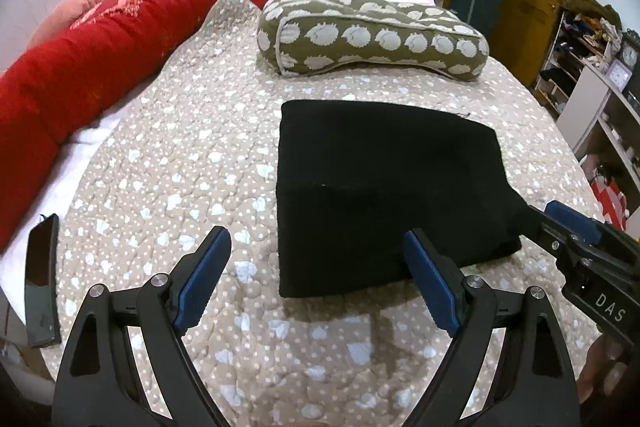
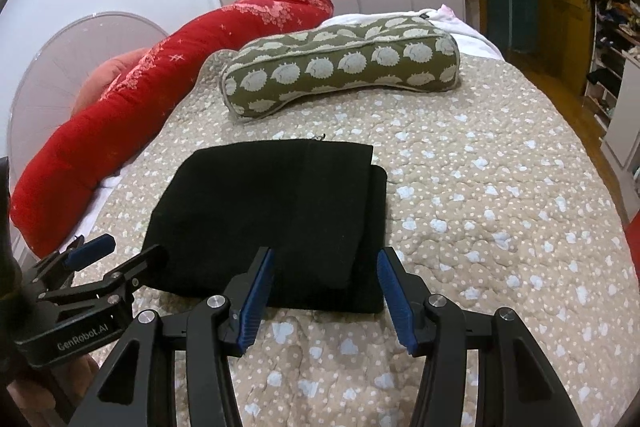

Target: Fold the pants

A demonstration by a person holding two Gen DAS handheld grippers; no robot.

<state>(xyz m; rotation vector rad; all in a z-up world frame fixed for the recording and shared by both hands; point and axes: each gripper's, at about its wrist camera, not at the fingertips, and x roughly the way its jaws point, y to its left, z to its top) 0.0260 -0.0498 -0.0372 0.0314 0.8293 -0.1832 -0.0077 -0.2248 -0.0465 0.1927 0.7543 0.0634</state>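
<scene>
The black pants (image 1: 384,187) lie folded into a thick rectangle on the beige quilted bed (image 1: 180,167); they also show in the right wrist view (image 2: 272,219). My left gripper (image 1: 316,275) is open and empty, just in front of the pants' near left corner. My right gripper (image 2: 326,291) is open and empty, at the pants' near edge. The right gripper also shows in the left wrist view (image 1: 560,223), at the pants' right corner. The left gripper shows in the right wrist view (image 2: 116,251), open beside the pants' left corner.
An olive pillow with white hedgehogs (image 1: 372,35) lies behind the pants. A long red bolster (image 1: 120,39) runs along the bed's left side. A dark phone (image 1: 40,275) lies at the left edge. Shelves (image 1: 592,67) stand at the right.
</scene>
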